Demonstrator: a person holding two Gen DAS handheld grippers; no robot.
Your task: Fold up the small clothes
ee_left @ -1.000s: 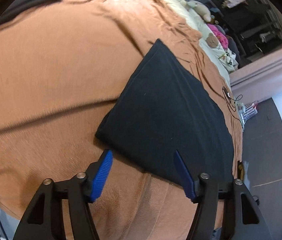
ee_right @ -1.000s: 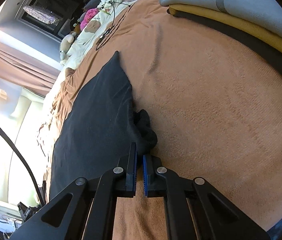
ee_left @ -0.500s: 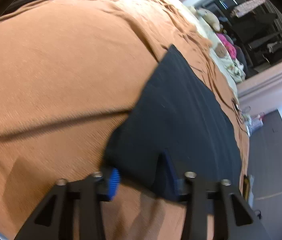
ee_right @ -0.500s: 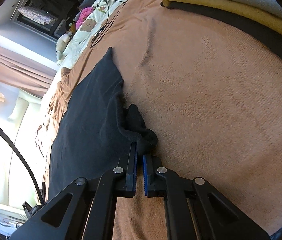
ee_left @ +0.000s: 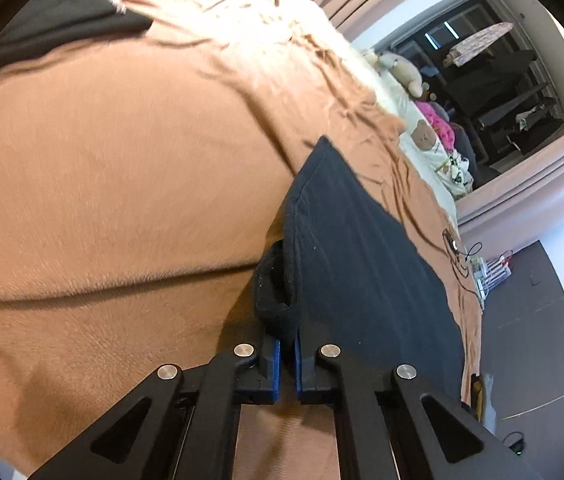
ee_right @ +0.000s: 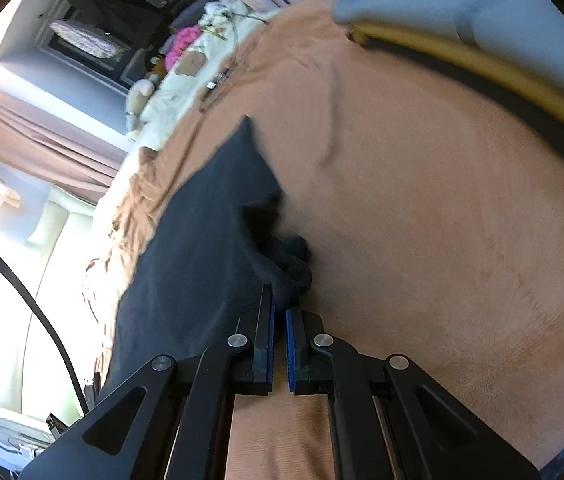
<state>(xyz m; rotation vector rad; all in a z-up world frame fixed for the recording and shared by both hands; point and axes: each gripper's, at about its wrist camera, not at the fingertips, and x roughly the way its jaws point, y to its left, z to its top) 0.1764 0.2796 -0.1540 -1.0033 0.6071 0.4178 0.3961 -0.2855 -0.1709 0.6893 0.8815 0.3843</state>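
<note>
- In the left wrist view, a brown blanket (ee_left: 122, 200) covers the bed across the left and middle of the frame, with a dark fold line running over it.
- A dark piece of cloth (ee_left: 62, 28) lies at the far upper left corner of the blanket.
- The left gripper (ee_left: 287, 344) sits at the bottom centre, its blue pads pinched together on the near corner of the black garment (ee_left: 362, 264), which bunches up into a small loop just above the fingertips.
- The rest of that garment lies flat on the blanket, stretching away to the right.
- Stuffed toys (ee_left: 402, 72) and pale bedding sit at the far right end of the bed.
- In the right wrist view, the black garment (ee_right: 202, 248) lies left of centre on the brown blanket (ee_right: 422, 240).
- The right gripper (ee_right: 279, 312) is clamped on a crumpled corner of the garment at its right edge.
- Folded clothes (ee_right: 462, 20), grey over yellow, are stacked at the upper right.
</note>
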